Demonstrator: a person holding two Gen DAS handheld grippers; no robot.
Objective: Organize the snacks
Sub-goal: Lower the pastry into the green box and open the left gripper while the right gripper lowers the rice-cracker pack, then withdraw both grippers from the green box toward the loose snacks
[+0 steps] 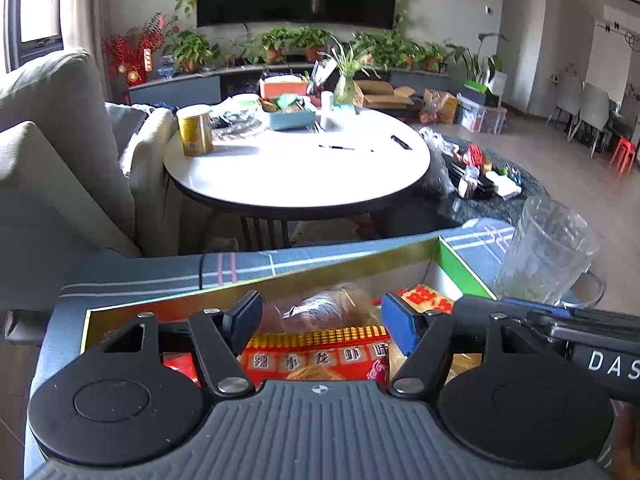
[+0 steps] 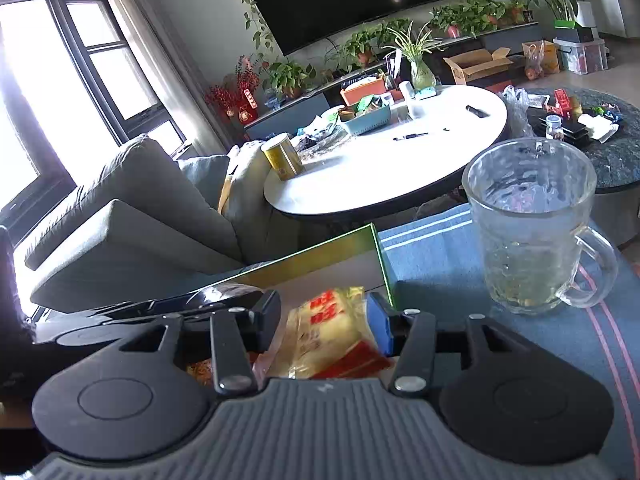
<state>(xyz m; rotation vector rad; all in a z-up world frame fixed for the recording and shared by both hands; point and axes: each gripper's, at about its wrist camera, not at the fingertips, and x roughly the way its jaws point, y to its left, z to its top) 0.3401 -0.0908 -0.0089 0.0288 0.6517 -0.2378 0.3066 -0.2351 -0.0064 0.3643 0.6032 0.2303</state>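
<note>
A gold-and-green rimmed cardboard box (image 1: 336, 268) sits on a blue striped cloth and holds several snack packs. In the left wrist view my left gripper (image 1: 320, 320) hangs open over the box, above a red crayfish-flavour snack bag (image 1: 316, 356) and a clear-wrapped bread roll (image 1: 320, 308). In the right wrist view my right gripper (image 2: 324, 320) is open over the box's right end (image 2: 340, 242), its fingers on either side of a yellow-and-red snack pack (image 2: 332, 332) without visibly clamping it. That pack also shows in the left wrist view (image 1: 424, 298).
A clear glass mug (image 2: 532, 224) stands on the cloth just right of the box, also in the left wrist view (image 1: 548, 248). Beyond are a white round table (image 1: 300, 168) with a gold can (image 1: 195, 130) and a blue basket, a grey sofa (image 1: 60, 152), and floor clutter.
</note>
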